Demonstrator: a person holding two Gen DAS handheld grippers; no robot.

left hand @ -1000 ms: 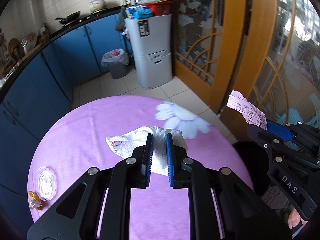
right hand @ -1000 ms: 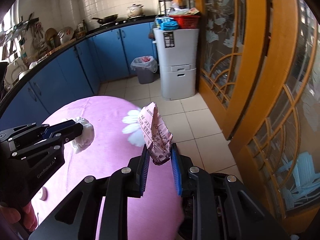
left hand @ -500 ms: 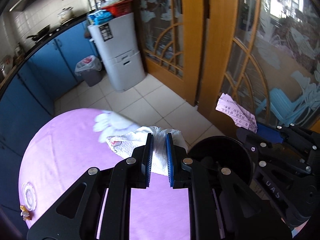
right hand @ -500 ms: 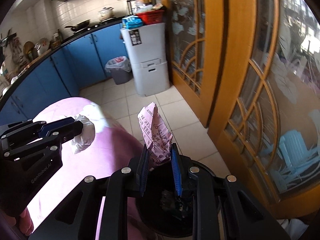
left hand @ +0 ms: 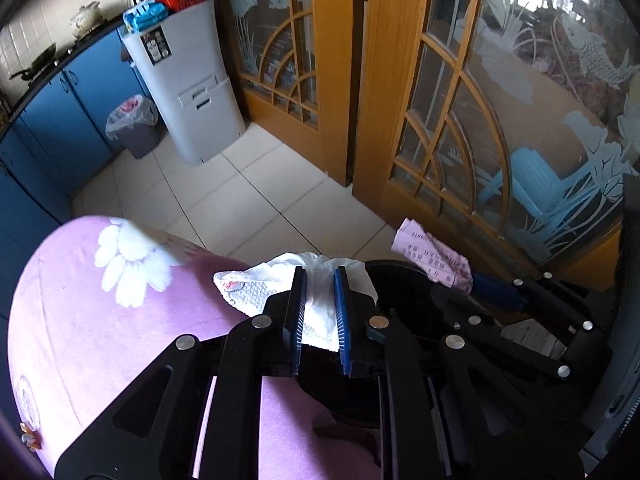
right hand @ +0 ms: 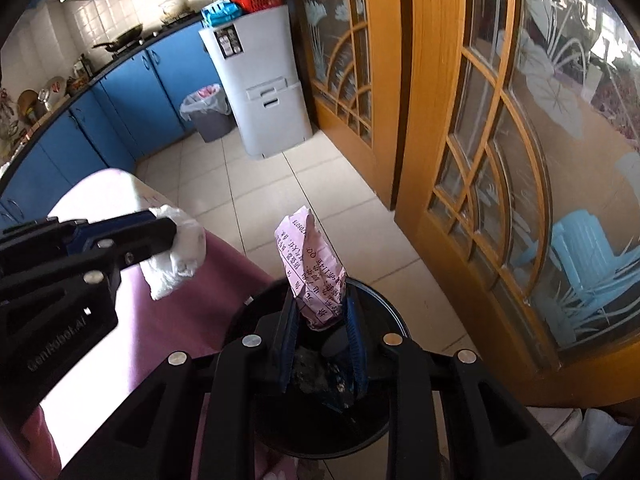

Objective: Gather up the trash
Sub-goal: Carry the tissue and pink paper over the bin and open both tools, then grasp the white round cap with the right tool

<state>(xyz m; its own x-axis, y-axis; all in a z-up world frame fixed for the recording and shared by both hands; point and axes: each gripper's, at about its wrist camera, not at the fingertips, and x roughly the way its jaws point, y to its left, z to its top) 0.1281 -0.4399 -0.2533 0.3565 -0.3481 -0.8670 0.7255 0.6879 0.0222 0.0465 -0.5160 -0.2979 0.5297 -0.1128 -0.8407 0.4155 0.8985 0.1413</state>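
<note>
My left gripper (left hand: 320, 284) is shut on a crumpled white paper towel (left hand: 260, 284), held at the table's edge beside the bin; it also shows in the right wrist view (right hand: 176, 256). My right gripper (right hand: 319, 304) is shut on a pink printed receipt (right hand: 310, 264), held upright right over the open black trash bin (right hand: 384, 312). The receipt also shows in the left wrist view (left hand: 432, 256), above the bin's rim (left hand: 404, 270). Dark trash lies inside the bin.
A round table with a purple flowered cloth (left hand: 100, 320) is at the left; a small lid and a wrapper (left hand: 30, 438) lie near its left edge. Wooden glass doors (right hand: 500, 160) stand to the right. A grey cabinet (right hand: 264, 88) and a lined bin (right hand: 208, 110) stand across the tiled floor.
Both grippers have swung right from above the table to the black bin, each holding its trash. The receipt now hangs over the bin's opening; the towel is at the table edge.
</note>
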